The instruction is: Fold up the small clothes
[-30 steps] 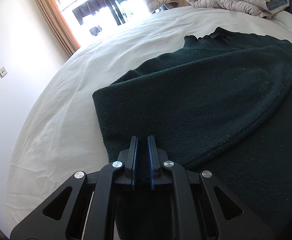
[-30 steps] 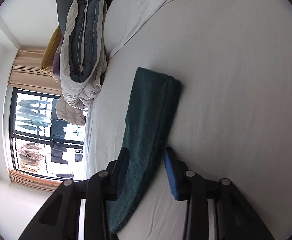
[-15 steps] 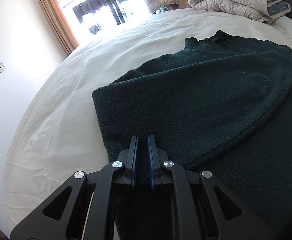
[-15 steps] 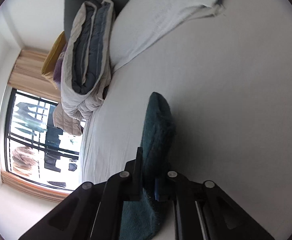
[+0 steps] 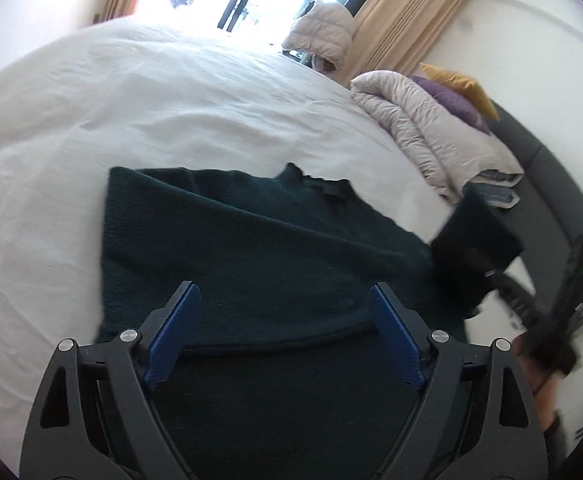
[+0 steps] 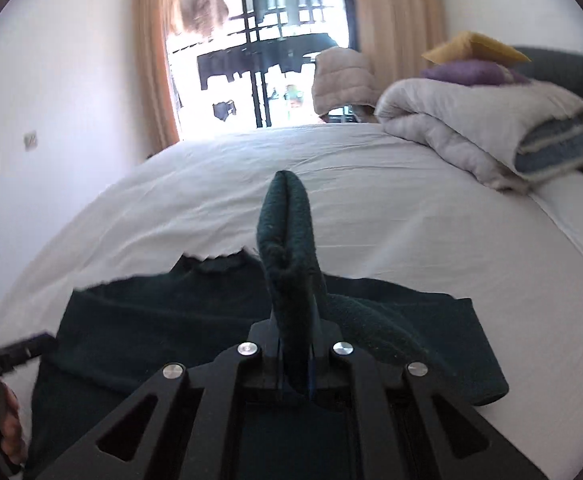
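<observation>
Right wrist view: right hand-held gripper (image 6: 295,364) pinches the dark green sweater's (image 5: 271,264) sleeve (image 6: 287,240) above the bed (image 6: 411,220); left hand-held gripper (image 5: 283,336), jaws just opened wide, hovers empty over the sweater.

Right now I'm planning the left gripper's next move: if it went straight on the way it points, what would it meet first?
Most likely the dark green sweater lying on the bed: the open left gripper points down at its folded body, with nothing visible between, though depth is unclear.
</observation>
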